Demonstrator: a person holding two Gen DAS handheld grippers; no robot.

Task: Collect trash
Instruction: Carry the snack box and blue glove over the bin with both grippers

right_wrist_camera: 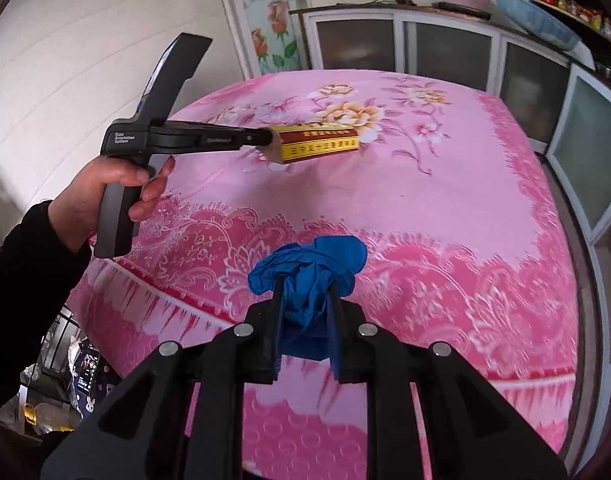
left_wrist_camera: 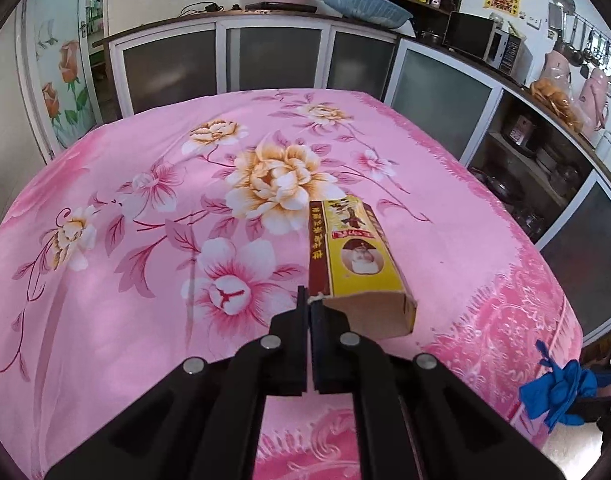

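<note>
A yellow and dark red cardboard box with an open end is held by its near flap in my left gripper, which is shut on it above the pink flowered tablecloth. The right wrist view shows the same box lifted off the cloth at the tip of the left gripper. My right gripper is shut on a crumpled blue glove, held over the table's near edge. The glove also shows at the far right of the left wrist view.
The pink tablecloth covers a large table. Cabinets with frosted doors run behind and to the right, with basins on top. Clutter lies on the floor at lower left.
</note>
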